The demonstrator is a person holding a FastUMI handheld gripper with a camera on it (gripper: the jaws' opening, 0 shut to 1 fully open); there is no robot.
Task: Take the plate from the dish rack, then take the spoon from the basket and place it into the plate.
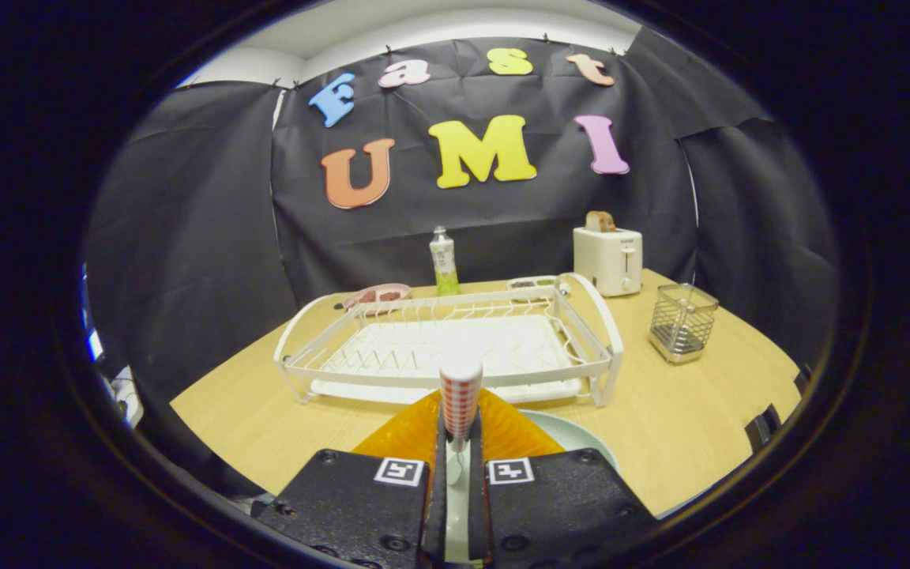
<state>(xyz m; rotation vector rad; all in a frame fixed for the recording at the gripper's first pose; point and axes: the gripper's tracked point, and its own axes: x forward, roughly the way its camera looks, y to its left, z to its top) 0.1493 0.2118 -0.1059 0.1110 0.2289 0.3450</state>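
Gripper view: my gripper (459, 442) is clamped on the spoon (460, 399), hovering over the plate (573, 435) just ahead of the empty dish rack (455, 348). Reckon next I lower and let go.

A: so what's the gripper (459, 442) doing rn?
B: fingers (438, 458) pinched nearly together, both pressing on the spoon (460, 399), handle sticking up between them. Gripper's level, pointing forward.
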